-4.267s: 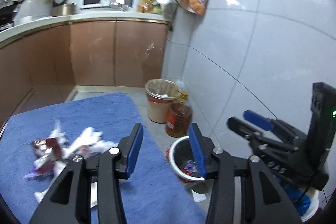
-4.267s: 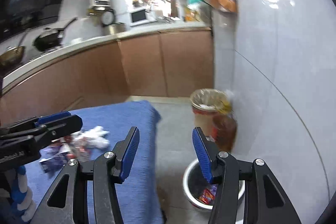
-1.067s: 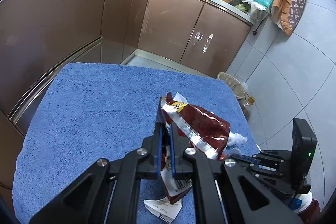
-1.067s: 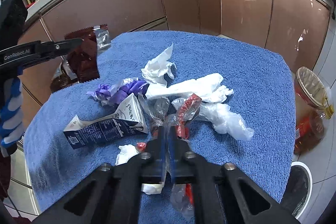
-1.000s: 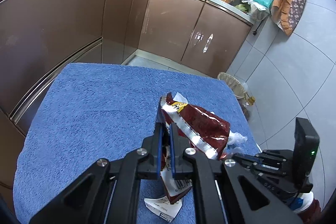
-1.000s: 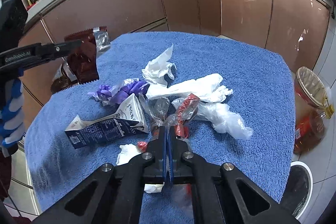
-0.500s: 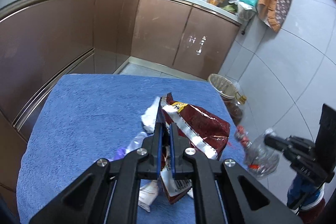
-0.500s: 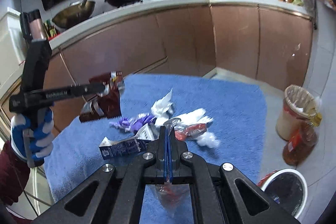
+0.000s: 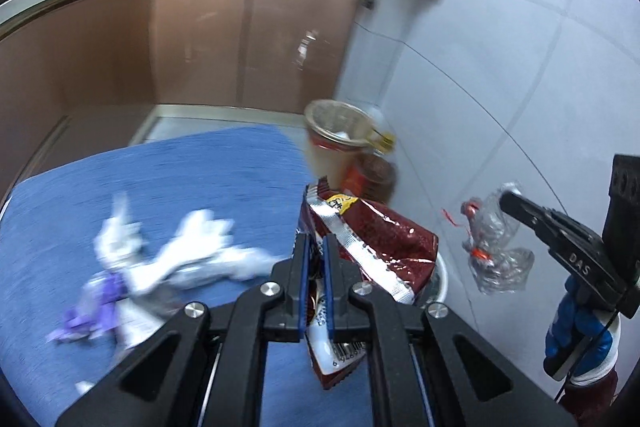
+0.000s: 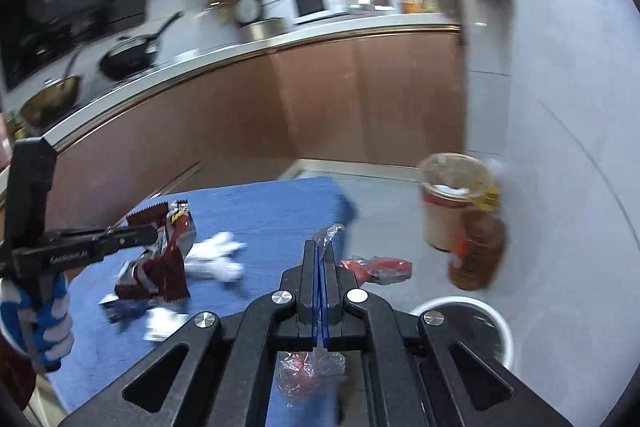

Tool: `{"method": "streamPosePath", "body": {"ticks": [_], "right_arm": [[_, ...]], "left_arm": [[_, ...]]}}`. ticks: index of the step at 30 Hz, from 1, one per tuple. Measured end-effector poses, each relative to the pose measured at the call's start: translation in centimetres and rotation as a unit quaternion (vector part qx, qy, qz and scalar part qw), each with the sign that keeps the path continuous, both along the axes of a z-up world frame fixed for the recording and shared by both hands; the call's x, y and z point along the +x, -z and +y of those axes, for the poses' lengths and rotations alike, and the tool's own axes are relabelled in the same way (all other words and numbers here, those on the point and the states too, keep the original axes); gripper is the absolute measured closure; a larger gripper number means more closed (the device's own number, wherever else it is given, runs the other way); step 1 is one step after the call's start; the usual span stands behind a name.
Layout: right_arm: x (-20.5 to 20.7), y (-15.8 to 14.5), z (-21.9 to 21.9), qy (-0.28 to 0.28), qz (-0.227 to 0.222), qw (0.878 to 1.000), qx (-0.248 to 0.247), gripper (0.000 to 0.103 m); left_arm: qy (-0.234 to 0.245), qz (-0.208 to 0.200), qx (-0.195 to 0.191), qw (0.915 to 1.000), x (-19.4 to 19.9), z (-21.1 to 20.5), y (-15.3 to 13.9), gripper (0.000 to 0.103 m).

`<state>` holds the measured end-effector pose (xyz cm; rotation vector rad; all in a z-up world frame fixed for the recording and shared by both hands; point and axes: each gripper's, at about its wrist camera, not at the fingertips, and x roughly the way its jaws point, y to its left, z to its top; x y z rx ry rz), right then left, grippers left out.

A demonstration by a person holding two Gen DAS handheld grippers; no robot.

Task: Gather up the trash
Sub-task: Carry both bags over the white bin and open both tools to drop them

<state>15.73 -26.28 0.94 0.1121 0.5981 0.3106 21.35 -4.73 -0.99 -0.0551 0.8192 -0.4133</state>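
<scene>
Landmark: white bin (image 10: 486, 321) on the floor beside the blue table (image 10: 276, 203).
Above bin: open air over its mouth.
Behind bin: oil bottle (image 10: 476, 251) and lined basket (image 10: 452, 199) stand close together, seemingly touching, though blur hides it.
Wall side: tiled wall (image 9: 500, 75) closes it off.
Table side: crumpled tissue (image 9: 200, 259) and purple wrapper (image 9: 92, 311) lie scattered on the cloth.
Beyond the basket: bare floor runs to the brown cabinets (image 10: 360, 99).
</scene>
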Motion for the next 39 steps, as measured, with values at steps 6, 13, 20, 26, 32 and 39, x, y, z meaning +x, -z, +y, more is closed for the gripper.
{"method": "streamPosePath", "body": {"ticks": [6,13,20,26,32,39], "right_arm": [[1.4,2.8,-5.8,0.069,0.024,0.997,0.01,0.102],[3.7,6.2,-10.0,0.114,0.052,0.992,0.012,0.101],[5.5,9.5,-12.1,0.135,0.08,0.988,0.001,0.1],[6.6,12.3,-13.6,0.157,0.103,0.982,0.002,0.1],[7.2,14.6,-14.6,0.168,0.136,0.976,0.012,0.098],[7.0,15.0,-14.9,0.182,0.142,0.973,0.016,0.079]], "left_arm": [[0.059,0.021,0.029,0.9976,2.4,-9.4,3.2,0.097],[0.082,0.067,0.06,0.9925,5.4,-17.3,8.2,0.097],[0.082,0.104,0.085,0.9876,7.5,-21.7,12.6,0.097],[0.072,0.133,0.102,0.9832,8.4,-23.6,15.9,0.095],[0.074,0.175,0.072,0.9792,9.5,-24.4,18.4,0.088],[0.084,0.176,0.044,0.9798,9.2,-23.8,18.4,0.071]]}}
